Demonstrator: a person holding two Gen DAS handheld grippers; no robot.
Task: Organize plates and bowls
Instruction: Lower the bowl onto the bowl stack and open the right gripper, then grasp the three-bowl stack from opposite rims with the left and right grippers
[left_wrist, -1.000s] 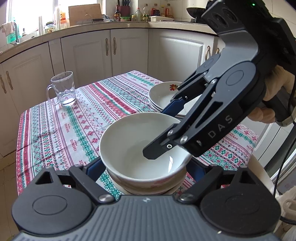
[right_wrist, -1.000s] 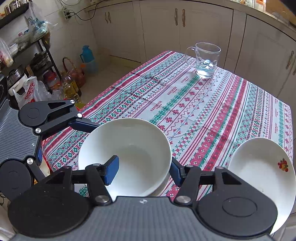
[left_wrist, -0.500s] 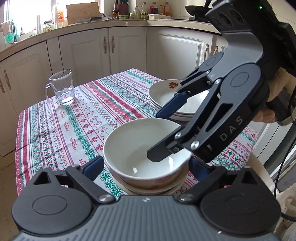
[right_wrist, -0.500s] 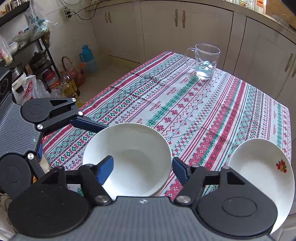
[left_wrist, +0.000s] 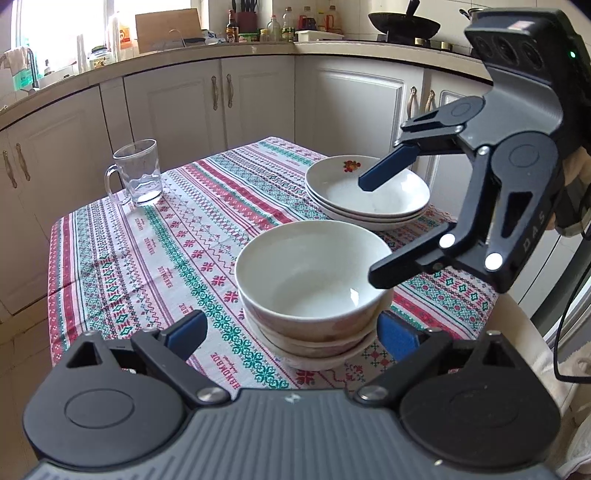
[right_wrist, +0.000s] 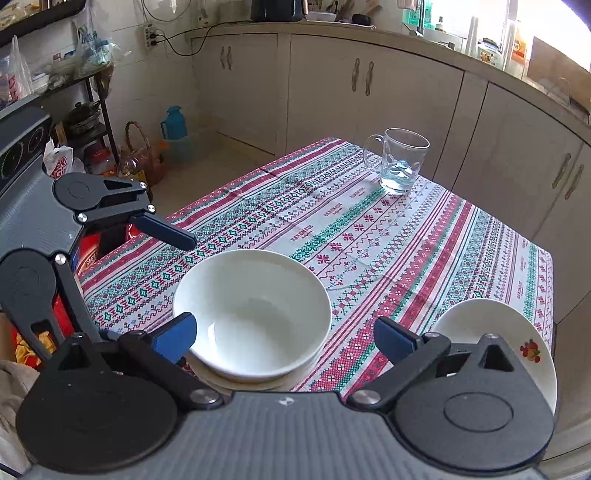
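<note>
Three white bowls (left_wrist: 314, 288) sit nested in a stack on the patterned tablecloth; the top bowl (right_wrist: 251, 314) is empty. My left gripper (left_wrist: 291, 332) is open around the stack's near side, its left pad well clear and its right pad close to the lowest bowl. My right gripper (left_wrist: 380, 221) hangs at the right, jaws opening wide. Its lower finger is over the bowl's right rim, pressing on nothing. In the right wrist view, the right gripper (right_wrist: 284, 334) straddles the bowl without touching it. A stack of three flowered plates (left_wrist: 369, 192) stands behind.
A glass mug (left_wrist: 136, 173) with a little water stands near the table's far left corner, also the glass mug (right_wrist: 400, 162). The plates (right_wrist: 495, 332) lie near the table's edge. Kitchen cabinets (left_wrist: 240, 99) ring the table. Bottles and a basket (right_wrist: 136, 155) stand on the floor.
The right gripper let go of the top bowl's rim, opened wide and drew back. The left gripper's jaws spread off the bowl's sides. The bowl now rests in the stack.
</note>
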